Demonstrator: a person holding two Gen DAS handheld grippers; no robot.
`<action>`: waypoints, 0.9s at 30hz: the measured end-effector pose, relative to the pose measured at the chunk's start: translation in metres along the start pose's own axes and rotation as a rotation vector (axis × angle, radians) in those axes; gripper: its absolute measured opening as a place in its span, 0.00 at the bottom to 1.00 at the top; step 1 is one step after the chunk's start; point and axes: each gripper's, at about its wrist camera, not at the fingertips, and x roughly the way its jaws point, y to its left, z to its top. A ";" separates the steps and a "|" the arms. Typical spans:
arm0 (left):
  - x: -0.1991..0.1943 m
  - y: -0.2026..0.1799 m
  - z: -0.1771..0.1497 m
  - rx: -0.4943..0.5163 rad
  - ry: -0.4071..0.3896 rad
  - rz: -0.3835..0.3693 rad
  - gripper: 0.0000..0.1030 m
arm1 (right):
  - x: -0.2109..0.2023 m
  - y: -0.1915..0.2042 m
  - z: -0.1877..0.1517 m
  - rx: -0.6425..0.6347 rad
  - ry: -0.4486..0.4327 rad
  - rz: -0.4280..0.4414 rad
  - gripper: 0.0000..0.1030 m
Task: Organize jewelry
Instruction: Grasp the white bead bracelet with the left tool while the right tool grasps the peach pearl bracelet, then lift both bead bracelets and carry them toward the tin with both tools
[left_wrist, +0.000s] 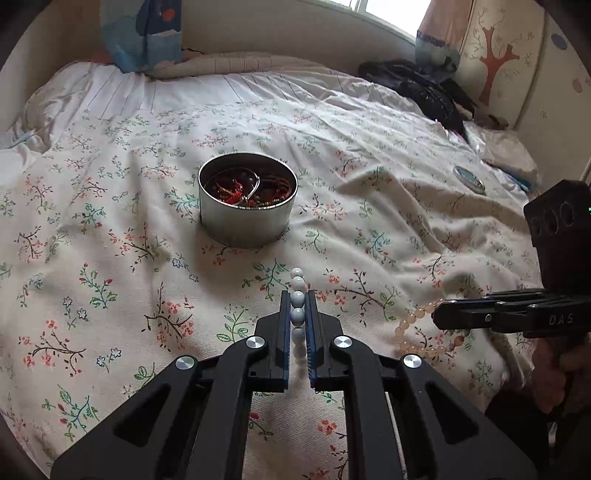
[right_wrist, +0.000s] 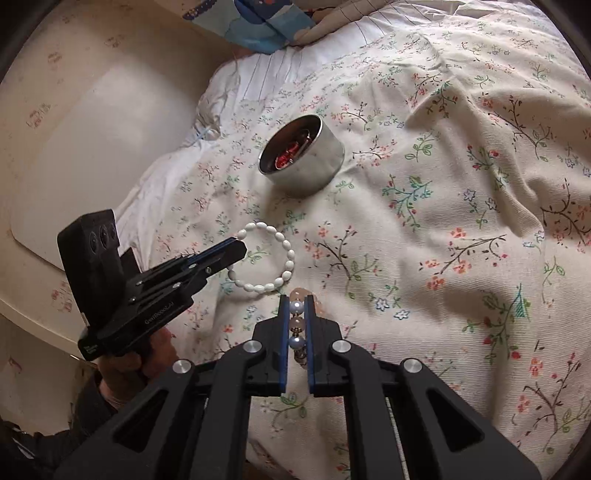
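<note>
- The round tin (left_wrist: 246, 206) looks like bare metal, its wall brushed and softly shiny, its rim bright.
- The white bead bracelet (right_wrist: 271, 258) has smooth, glossy oval beads, like glazed ceramic or polished stone.
- The peach bead bracelet (left_wrist: 415, 328) has translucent, polished round beads; two pearly, lustrous beads show in the right wrist view.
- The left gripper (left_wrist: 296, 314) and right gripper (right_wrist: 296, 314) are matt black plastic with shiny metal pivot pins and ribbed blue pads.
- The bedspread (left_wrist: 369, 229) is matt woven cloth, finely ribbed and wrinkled, printed with flowers.
- The black bag (left_wrist: 424, 88) looks glossy and crinkled.
</note>
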 end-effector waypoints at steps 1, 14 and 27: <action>-0.006 0.000 0.002 -0.006 -0.028 -0.007 0.06 | 0.000 0.003 0.001 0.008 -0.020 0.016 0.08; -0.040 0.006 0.015 -0.064 -0.217 0.061 0.07 | 0.006 0.054 0.018 -0.084 -0.278 0.088 0.08; -0.036 0.004 0.030 -0.058 -0.269 0.112 0.07 | 0.002 0.040 0.038 -0.049 -0.385 0.033 0.08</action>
